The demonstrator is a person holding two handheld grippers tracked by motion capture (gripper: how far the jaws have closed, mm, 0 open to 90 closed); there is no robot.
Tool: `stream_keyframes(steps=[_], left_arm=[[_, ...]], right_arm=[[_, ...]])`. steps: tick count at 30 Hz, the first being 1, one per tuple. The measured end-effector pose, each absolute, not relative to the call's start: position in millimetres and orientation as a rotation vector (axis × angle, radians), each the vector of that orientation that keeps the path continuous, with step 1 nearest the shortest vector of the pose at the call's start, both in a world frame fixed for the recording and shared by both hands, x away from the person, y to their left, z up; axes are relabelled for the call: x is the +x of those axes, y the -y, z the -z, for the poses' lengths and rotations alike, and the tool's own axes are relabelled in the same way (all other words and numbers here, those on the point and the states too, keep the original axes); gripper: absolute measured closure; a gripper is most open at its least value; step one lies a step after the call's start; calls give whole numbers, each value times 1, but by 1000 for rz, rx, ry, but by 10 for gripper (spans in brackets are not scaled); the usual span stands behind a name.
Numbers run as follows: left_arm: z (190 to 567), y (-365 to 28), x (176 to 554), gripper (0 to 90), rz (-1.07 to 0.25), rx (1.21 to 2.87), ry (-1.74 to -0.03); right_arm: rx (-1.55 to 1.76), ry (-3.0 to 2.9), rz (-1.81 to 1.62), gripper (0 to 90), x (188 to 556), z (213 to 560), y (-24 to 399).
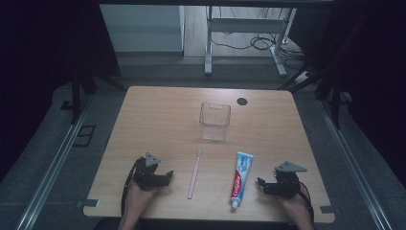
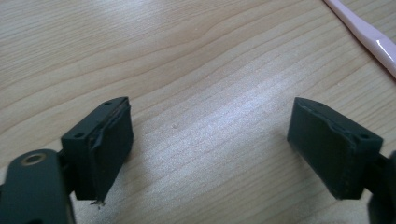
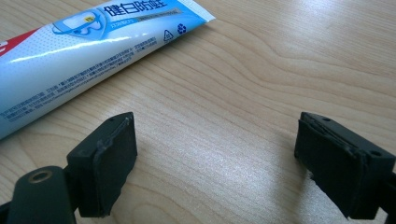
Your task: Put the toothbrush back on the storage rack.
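A pink toothbrush (image 1: 195, 172) lies lengthwise on the wooden table (image 1: 158, 120), and a white-and-blue toothpaste tube (image 1: 241, 178) lies to its right with the cap toward the near edge. Behind them stands a clear plastic cup (image 1: 215, 121). My left gripper (image 1: 167, 178) rests low on the table left of the toothbrush, jaws open and empty. In the left gripper view its tips (image 2: 210, 149) frame bare wood, the toothbrush (image 2: 369, 35) at top right. My right gripper (image 1: 261, 184) sits right of the tube, open and empty (image 3: 217, 161); the toothpaste tube (image 3: 84, 44) lies at upper left.
A dark round hole (image 1: 242, 101) marks the table's far right. Metal rails (image 1: 52, 163) run along both sides on the floor. A desk frame with cables (image 1: 249, 43) stands beyond the far edge.
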State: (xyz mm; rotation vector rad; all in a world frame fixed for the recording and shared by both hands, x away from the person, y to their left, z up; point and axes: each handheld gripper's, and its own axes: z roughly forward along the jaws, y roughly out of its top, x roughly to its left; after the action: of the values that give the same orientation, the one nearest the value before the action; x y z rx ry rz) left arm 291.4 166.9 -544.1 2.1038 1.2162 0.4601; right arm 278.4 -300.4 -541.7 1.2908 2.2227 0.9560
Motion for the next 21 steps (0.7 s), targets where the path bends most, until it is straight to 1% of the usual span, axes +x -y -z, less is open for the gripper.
stream_keyframes(steps=[2, 6, 7, 8, 9, 10, 11, 12, 13, 15, 18, 19, 20, 21], left_arm=[[544, -167, 291, 154, -462, 2104, -1210], [542, -165, 289, 239, -476, 2110, -1201], [541, -164, 288, 239, -485, 2117, -1194], [538, -162, 287, 298, -480, 2115, -1181], [538, -162, 287, 320, -480, 2115, -1181], [537, -161, 286, 320, -470, 2109, -1171], [534, -160, 284, 396, -456, 2105, -1147], [534, -160, 284, 433, -456, 2105, -1147], [532, -159, 284, 433, -450, 2103, -1142], [529, -156, 282, 513, -430, 2103, -1114], [528, -154, 281, 597, -415, 2107, -1099], [527, -152, 281, 597, -397, 2108, -1086], [526, -150, 281, 652, -381, 2110, -1072], [526, -150, 281, 683, -381, 2110, -1072]], right_arm=[[1291, -2223, -956, 128, 278, 542, 300], [1289, -2223, -957, 129, 278, 542, 300], [1289, -2223, -957, 128, 278, 542, 300], [1288, -2223, -957, 128, 279, 542, 300], [1288, -2223, -957, 128, 279, 542, 300], [1290, -2223, -956, 128, 278, 542, 300], [1288, -2225, -957, 128, 278, 542, 300], [1288, -2225, -957, 128, 278, 542, 300], [1286, -2226, -957, 128, 279, 542, 301], [1285, -2226, -957, 128, 279, 542, 301], [1284, -2227, -958, 128, 279, 542, 301], [1284, -2227, -958, 128, 279, 542, 301], [1283, -2228, -958, 128, 279, 542, 301], [1283, -2228, -958, 128, 279, 542, 301]])
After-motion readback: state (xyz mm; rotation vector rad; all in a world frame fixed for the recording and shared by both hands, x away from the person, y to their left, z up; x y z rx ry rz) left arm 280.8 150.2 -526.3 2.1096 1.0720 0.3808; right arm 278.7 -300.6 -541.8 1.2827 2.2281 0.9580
